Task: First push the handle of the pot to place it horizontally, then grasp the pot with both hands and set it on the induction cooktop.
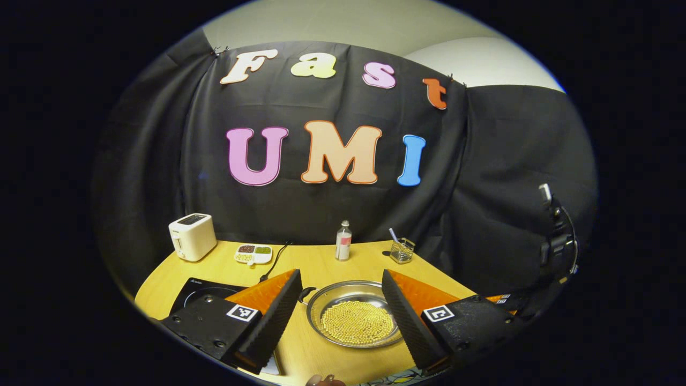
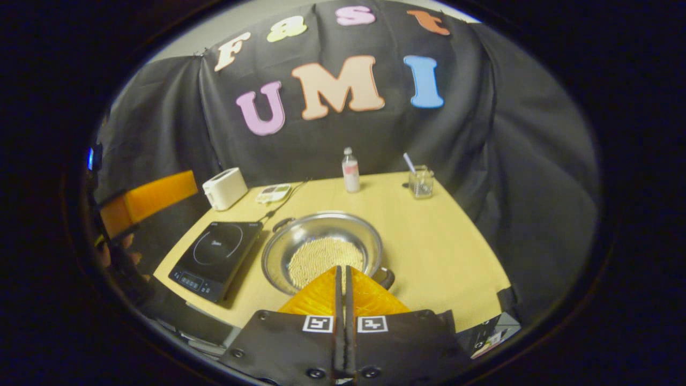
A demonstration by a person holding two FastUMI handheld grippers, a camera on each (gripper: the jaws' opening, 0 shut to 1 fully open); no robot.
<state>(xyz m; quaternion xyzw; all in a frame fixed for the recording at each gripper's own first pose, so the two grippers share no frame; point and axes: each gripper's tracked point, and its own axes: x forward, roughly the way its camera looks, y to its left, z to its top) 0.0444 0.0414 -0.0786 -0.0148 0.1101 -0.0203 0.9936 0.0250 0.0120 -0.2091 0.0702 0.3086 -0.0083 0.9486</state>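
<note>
A steel pot (image 1: 353, 316) holding small yellow beads sits on the yellow table, and in the left gripper view it lies just beyond and between the spread fingers of my left gripper (image 1: 341, 274), which is open and empty. In the right gripper view the pot (image 2: 321, 249) has one loop handle (image 2: 282, 222) at the far left and the other handle (image 2: 387, 277) at the near right. My right gripper (image 2: 341, 269) is shut with nothing between its fingers, its tips over the pot's near rim beside that near handle. The black induction cooktop (image 2: 214, 257) lies flat just left of the pot.
Along the back of the table (image 2: 450, 252) stand a white toaster (image 2: 225, 187), a small divided dish (image 2: 273, 193), a bottle (image 2: 350, 170) and a glass cup with a straw (image 2: 421, 182). The cooktop's cord (image 2: 286, 201) runs back past the dish. A hand (image 2: 115, 252) shows at far left.
</note>
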